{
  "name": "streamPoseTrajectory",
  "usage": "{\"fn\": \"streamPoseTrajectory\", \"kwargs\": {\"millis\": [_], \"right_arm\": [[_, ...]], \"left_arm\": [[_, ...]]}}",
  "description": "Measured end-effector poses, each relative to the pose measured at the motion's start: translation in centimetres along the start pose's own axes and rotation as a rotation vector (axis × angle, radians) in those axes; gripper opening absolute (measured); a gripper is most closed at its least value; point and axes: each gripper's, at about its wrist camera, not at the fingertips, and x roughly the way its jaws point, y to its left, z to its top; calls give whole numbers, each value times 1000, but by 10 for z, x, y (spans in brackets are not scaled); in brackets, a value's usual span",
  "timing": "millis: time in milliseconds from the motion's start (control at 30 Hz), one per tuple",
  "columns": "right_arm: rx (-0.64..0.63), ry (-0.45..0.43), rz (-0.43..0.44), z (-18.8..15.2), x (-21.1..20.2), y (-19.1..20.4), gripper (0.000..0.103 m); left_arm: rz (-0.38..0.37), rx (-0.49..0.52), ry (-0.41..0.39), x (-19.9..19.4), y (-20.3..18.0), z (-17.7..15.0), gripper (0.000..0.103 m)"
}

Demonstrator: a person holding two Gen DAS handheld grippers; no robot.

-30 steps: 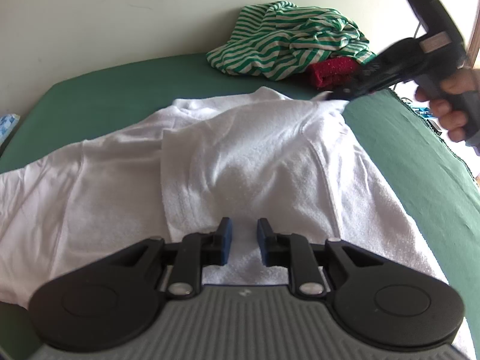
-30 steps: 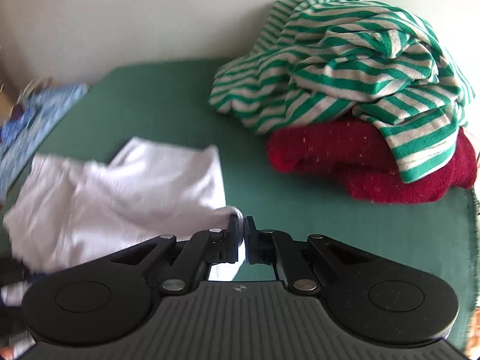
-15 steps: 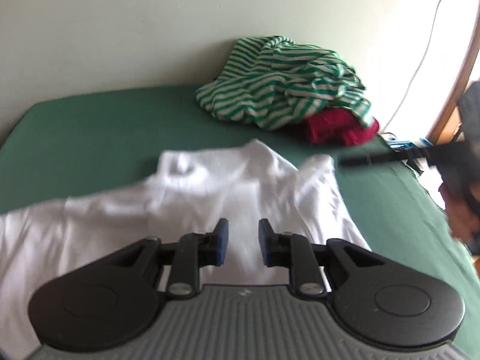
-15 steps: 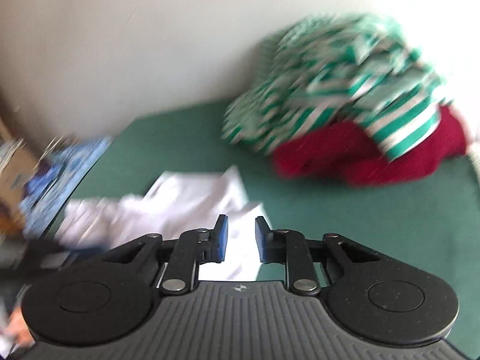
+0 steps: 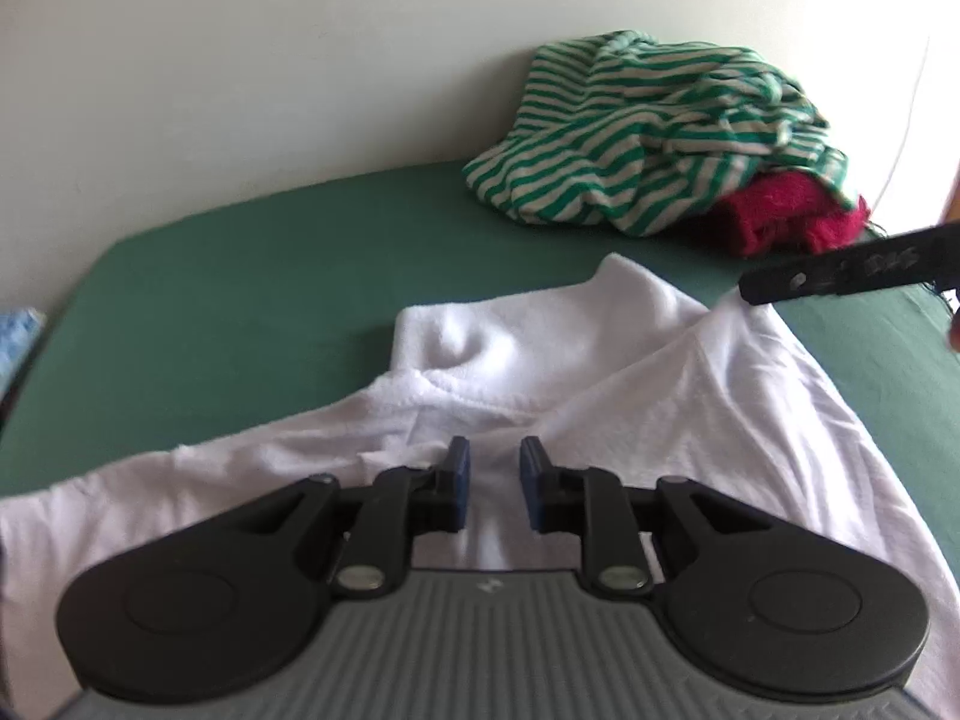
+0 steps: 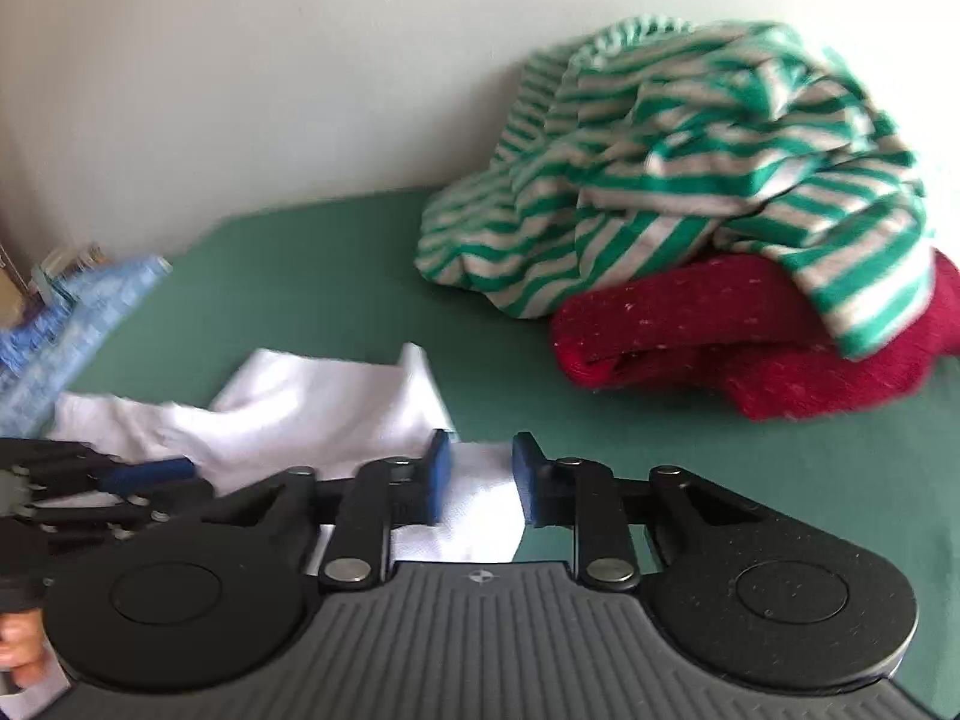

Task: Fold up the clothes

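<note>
Just ahead of the right gripper (image 6: 478, 474) a corner of the white garment (image 6: 336, 414) lies between and under the blue pads, which stand a narrow gap apart and are opening without pressing on it, so this reads as a letting-go after a fold was laid over; off to its left the left gripper (image 6: 144, 474) shows side-on, its grip hard to judge from here; in its own view the left gripper (image 5: 492, 480) hangs above the white garment (image 5: 600, 372) with its jaws narrow, closing slightly, and nothing pinched between them, the cloth spread flat beneath and one flap doubled across the middle; the green surface (image 5: 240, 300) beyond carries the work, probably chosen for its flat room; farther off, up and to the right, the striped garment (image 6: 690, 168) is heaped on the red knit (image 6: 750, 354), likely waiting their turn; the near hem is hidden by the gripper bodies, the sleeves are cut off at the left edge, and a blue patterned cloth (image 6: 66, 324) is too blurred to name.
</note>
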Motion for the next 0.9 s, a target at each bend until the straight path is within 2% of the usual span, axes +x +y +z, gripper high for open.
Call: {"fn": "streamPoseTrajectory", "kwargs": {"millis": [33,100,167,267,333,433,500,600,733,900], "right_arm": [[-10,2,36,-2,-9,3,23],[-37,73,92,-16,-16,12,23],[-87,125,71,-34,-12,20,21],[-138,110,22,-47,-9,26,13],[-117,131,33,-52,-19,25,17],[-124,193,91,-72,-37,32,17],[-186,193,57,-95,-60,48,22],[-208,222,45,-128,-95,64,22],[-268,260,-40,-180,-147,99,23],[-289,327,-109,-244,-208,148,24]], "left_arm": [[-20,1,-16,-9,-3,-1,20],[-74,-1,-17,-19,-11,-4,29],[-74,40,4,-14,-22,-11,31],[-53,96,16,-7,-30,-19,35],[-51,117,11,-6,-29,-21,36],[-63,134,9,-4,-28,-22,36],[-75,123,9,-3,-25,-22,39],[-92,101,12,-2,-21,-22,41],[-109,101,8,-1,-18,-23,44],[-119,114,-17,0,-17,-25,56]]}}
